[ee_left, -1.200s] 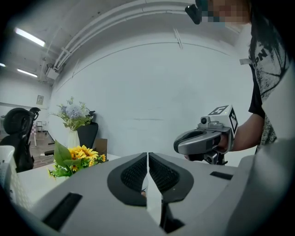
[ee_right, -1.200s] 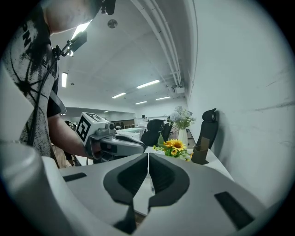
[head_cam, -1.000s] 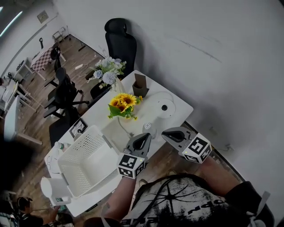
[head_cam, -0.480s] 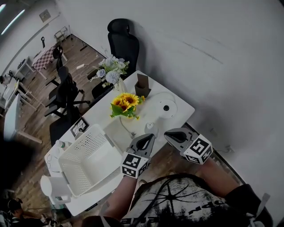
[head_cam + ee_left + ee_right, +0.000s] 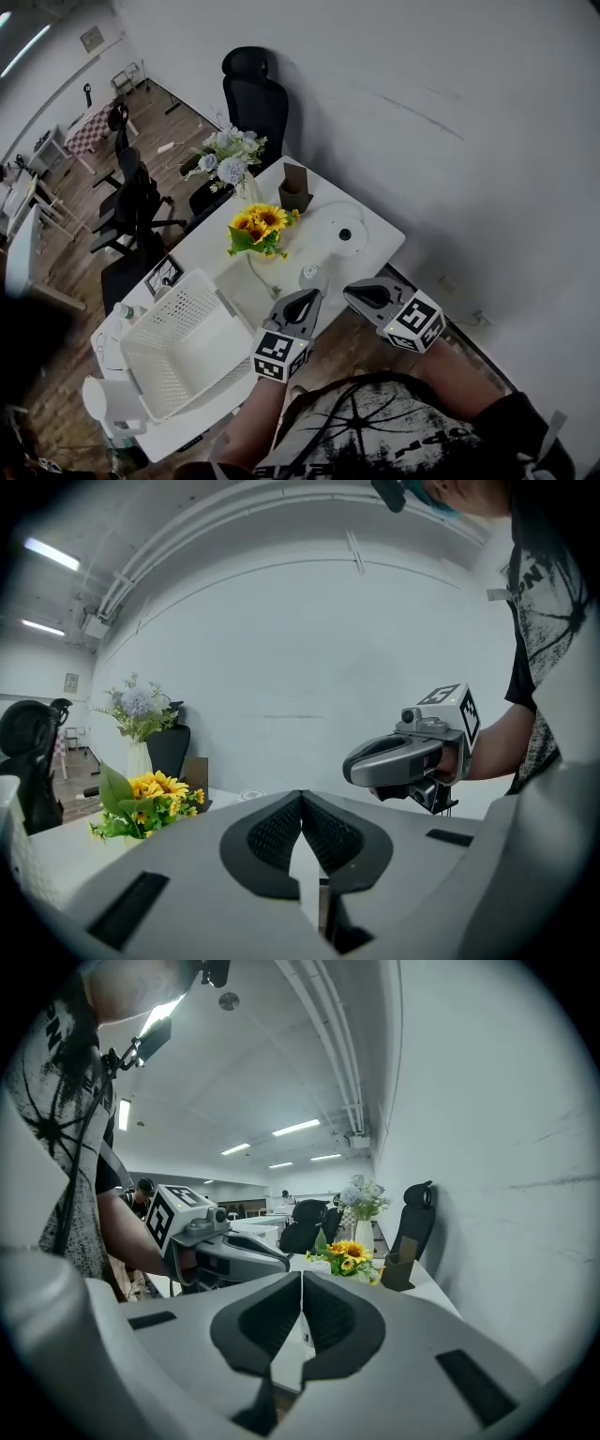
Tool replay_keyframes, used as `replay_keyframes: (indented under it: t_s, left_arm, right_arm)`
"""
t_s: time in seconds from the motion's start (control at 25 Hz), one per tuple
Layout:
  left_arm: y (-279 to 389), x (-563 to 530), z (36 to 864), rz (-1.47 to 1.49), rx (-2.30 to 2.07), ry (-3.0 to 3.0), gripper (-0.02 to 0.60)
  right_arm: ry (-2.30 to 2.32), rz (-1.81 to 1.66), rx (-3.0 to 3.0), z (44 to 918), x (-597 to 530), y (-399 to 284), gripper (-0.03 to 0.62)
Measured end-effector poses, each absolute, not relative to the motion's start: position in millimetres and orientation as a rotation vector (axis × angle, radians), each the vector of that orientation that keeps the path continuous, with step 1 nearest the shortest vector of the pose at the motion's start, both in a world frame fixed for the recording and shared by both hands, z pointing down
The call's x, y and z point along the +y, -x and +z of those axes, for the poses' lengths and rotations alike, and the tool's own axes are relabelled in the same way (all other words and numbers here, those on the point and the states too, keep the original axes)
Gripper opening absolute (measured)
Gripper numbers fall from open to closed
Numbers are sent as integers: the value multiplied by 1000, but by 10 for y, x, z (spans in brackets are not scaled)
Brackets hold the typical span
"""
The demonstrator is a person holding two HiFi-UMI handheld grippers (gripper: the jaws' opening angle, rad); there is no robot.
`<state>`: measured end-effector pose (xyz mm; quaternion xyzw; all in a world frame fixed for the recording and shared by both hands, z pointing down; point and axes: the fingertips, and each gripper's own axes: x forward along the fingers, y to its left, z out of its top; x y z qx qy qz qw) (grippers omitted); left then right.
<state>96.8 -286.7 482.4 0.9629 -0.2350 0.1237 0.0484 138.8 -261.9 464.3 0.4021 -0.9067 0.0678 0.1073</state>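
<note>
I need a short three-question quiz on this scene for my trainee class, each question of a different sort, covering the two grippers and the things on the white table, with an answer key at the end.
1. True or false: the left gripper has its jaws closed together with nothing between them.
2. Multiple choice: the bunch of flowers nearest to the grippers is A) red roses, B) yellow sunflowers, C) white lilies.
3. Short answer: in the head view, which is nearer to the white basket, the left gripper or the right gripper?

Key: 1 true; 2 B; 3 the left gripper.
</note>
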Motion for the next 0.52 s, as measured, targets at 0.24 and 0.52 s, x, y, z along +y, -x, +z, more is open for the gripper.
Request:
replay_keyframes:
  t_s: [0.24,0.52]
  left_arm:
    - [-1020,-2805,4839,381,-704,-2932,11]
    - [-1033,-2774,4855,387,-708,-2933,11]
  right_arm:
    - [-1176,205,-2665,4676,-2589,-1391,25]
    - [-1176,215,-2657,4709,-2546,-1427,25]
